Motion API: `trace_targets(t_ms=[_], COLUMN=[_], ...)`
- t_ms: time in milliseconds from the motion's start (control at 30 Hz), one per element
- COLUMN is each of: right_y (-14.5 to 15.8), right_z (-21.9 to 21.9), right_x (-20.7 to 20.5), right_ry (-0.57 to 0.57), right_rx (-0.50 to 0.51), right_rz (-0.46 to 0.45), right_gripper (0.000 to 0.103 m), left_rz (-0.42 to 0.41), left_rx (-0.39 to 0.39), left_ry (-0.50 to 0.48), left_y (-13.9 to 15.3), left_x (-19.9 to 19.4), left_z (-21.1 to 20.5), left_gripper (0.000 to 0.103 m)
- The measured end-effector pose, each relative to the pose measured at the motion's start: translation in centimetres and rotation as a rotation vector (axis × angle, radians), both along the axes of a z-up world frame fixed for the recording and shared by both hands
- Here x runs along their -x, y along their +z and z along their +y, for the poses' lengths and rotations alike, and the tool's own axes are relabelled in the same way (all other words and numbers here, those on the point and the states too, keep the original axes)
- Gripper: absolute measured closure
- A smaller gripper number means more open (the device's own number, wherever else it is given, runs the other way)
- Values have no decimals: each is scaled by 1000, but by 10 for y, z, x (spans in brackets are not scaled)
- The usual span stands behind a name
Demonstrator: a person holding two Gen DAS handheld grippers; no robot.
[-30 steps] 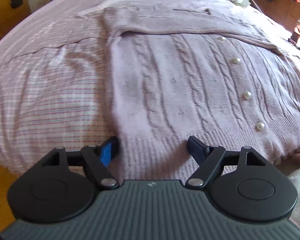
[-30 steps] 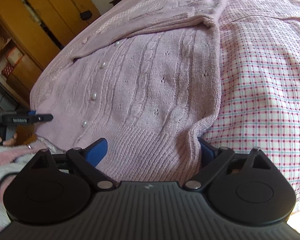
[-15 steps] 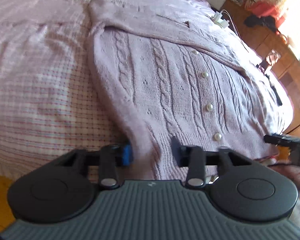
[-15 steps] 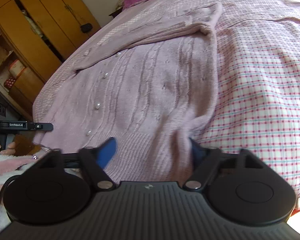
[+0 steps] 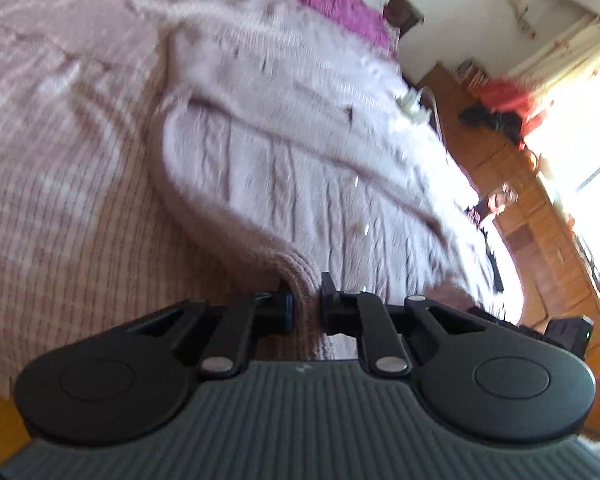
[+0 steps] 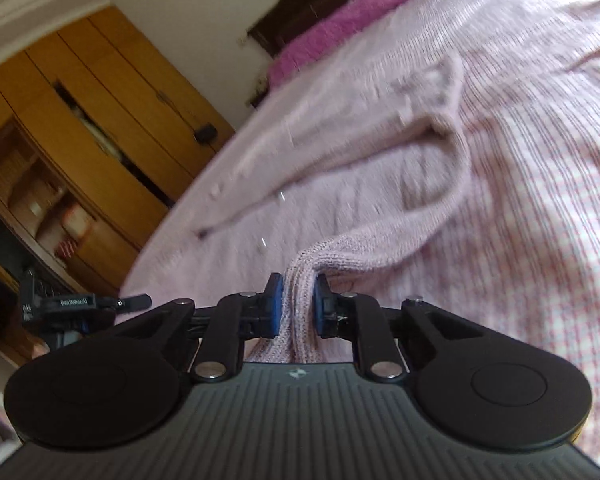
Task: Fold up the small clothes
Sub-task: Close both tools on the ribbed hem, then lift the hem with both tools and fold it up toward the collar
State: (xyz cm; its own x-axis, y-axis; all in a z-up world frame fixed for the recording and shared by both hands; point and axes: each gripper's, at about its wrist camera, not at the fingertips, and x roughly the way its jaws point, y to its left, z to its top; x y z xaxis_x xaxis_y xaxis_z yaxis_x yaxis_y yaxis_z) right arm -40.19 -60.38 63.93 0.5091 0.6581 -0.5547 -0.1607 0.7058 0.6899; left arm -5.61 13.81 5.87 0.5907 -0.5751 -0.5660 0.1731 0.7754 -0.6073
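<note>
A pale pink cable-knit cardigan (image 5: 284, 168) with pearl buttons lies spread on the bed, sleeves folded across its upper part. My left gripper (image 5: 306, 300) has its jaws closing, pressed on the ribbed hem at the cardigan's left corner, and the hem is lifted off the bed. In the right wrist view the cardigan (image 6: 340, 200) stretches away from my right gripper (image 6: 297, 300). Its blue pads (image 6: 274, 300) are closing and pinch a bunched fold of the ribbed hem at the right corner. The left gripper (image 6: 136, 302) shows at the left edge of that view.
The bed carries a pink checked cover (image 6: 540, 160) and a magenta blanket (image 5: 332, 0) at its head. A white charger with cable (image 5: 412, 106) lies near the far bed edge. Wooden wardrobes (image 6: 80, 140) stand on one side, wooden shelves (image 5: 540, 220) by a bright window on the other.
Both grippers have gone from wide open around the hem to pinched on it. The hem corners have risen and bunched, and both cameras have tilted and rolled upward.
</note>
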Motion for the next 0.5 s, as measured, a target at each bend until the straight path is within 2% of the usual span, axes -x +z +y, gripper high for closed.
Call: trace_targets(t_ms=[333, 500], right_y=[18, 31], right_z=[3, 5], right_x=[-47, -79], right_ry=[-151, -202], right_rx=[-125, -137], right_rz=[-146, -219], right_gripper=[88, 88], left_rz=[-127, -183], left_rx=[56, 65], left_ry=[122, 195], left_y=[40, 61], left_x=[-18, -31], left_z=[9, 20], left_gripper=[89, 89])
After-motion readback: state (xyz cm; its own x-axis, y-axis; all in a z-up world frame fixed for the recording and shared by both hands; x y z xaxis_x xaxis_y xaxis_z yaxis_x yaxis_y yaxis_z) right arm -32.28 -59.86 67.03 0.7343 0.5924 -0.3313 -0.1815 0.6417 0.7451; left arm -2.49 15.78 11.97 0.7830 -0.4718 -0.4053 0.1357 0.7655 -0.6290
